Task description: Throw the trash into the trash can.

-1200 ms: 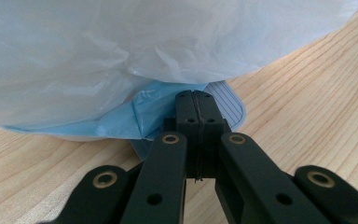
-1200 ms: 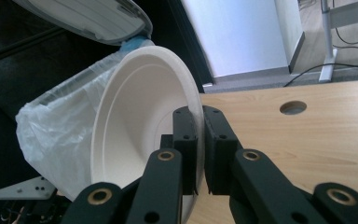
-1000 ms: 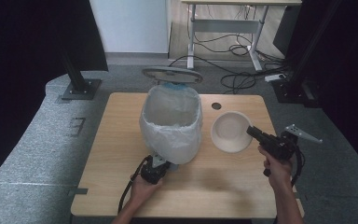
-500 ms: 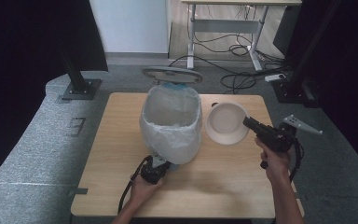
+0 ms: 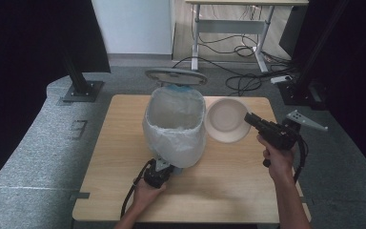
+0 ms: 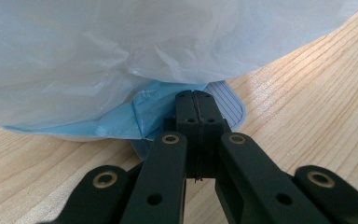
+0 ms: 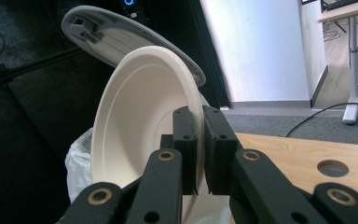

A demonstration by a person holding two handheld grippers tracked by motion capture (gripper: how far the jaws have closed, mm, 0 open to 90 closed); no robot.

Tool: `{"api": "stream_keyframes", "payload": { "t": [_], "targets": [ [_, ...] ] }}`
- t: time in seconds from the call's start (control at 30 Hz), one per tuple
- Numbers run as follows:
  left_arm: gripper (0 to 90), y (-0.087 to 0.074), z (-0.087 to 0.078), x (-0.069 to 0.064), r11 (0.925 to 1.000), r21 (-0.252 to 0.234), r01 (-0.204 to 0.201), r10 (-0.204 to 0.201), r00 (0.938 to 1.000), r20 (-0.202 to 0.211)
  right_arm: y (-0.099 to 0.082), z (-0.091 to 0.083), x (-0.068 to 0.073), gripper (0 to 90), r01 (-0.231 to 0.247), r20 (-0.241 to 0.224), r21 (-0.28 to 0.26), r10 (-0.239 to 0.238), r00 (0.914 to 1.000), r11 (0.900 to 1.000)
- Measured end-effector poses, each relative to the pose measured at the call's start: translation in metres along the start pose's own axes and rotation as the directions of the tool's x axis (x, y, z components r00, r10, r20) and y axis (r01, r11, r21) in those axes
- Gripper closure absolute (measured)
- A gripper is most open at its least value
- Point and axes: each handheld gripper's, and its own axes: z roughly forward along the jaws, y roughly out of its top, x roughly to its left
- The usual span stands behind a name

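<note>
Wooden desk [image 5: 124,143], grey floor around. Your right tongs [image 5: 249,119] clamped on bowl [image 5: 226,120] rim, bowl at 3 o'clock of bin [image 5: 174,124]. Your left tongs [image 6: 196,100] together on pedal [image 6: 228,100].

Pale wood counter [image 5: 124,138], grain visible, faintly shiny finish. Thin, crinkled, translucent white plastic liner [image 5: 174,129] over a bin with a blue plastic body [image 6: 121,119]; smooth grey plastic lid [image 5: 175,76], matt. Ribbed grey plastic pedal [image 6: 226,105]. Cream bowl [image 5: 226,120], matt, looking like moulded paper or pulp. Matt black plastic on the right hand-held gripper [image 7: 200,140] and left hand-held gripper [image 6: 196,109], with brass-coloured metal rivets.
</note>
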Motion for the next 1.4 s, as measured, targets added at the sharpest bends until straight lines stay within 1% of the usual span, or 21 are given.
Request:
{"api": "stream_keyframes", "payload": {
  "t": [0.23,0.4,0.47,0.77,1.03,1.17,1.4],
  "targets": [
    [90.0,0.000,0.000,0.000,1.0000,0.002,-0.004,0.004,1.0000,-0.001,0.010,0.011,0.008,84.3,0.010,-0.014,0.001,-0.010,0.9999,1.0000],
    [90.0,0.000,0.000,0.000,1.0000,-0.002,0.001,-0.001,1.0000,0.001,0.014,0.017,0.013,84.3,0.019,-0.020,0.005,-0.019,0.9996,0.9998],
    [90.0,0.000,0.000,0.000,1.0000,-0.002,0.001,-0.001,1.0000,0.001,0.017,0.023,0.016,84.3,0.024,-0.025,0.006,-0.024,0.9994,0.9997],
    [90.0,0.000,0.000,0.000,1.0000,-0.002,-0.001,0.001,1.0000,0.003,0.024,0.035,0.024,84.3,0.032,-0.036,0.013,-0.031,0.9989,0.9994],
    [90.0,0.000,0.000,0.000,1.0000,-0.002,-0.002,0.002,1.0000,0.002,0.023,0.047,0.030,84.3,0.035,-0.049,0.025,-0.033,0.9982,0.9991],
    [90.0,0.000,0.000,0.000,1.0000,-0.003,-0.001,0.001,1.0000,0.003,0.021,0.054,0.031,84.3,0.027,-0.056,0.029,-0.026,0.9981,0.9992],
    [90.0,0.000,0.000,0.000,1.0000,-0.003,-0.001,0.001,1.0000,0.004,0.021,0.060,0.033,84.3,0.030,-0.063,0.036,-0.027,0.9976,0.9989]
  ]
}}
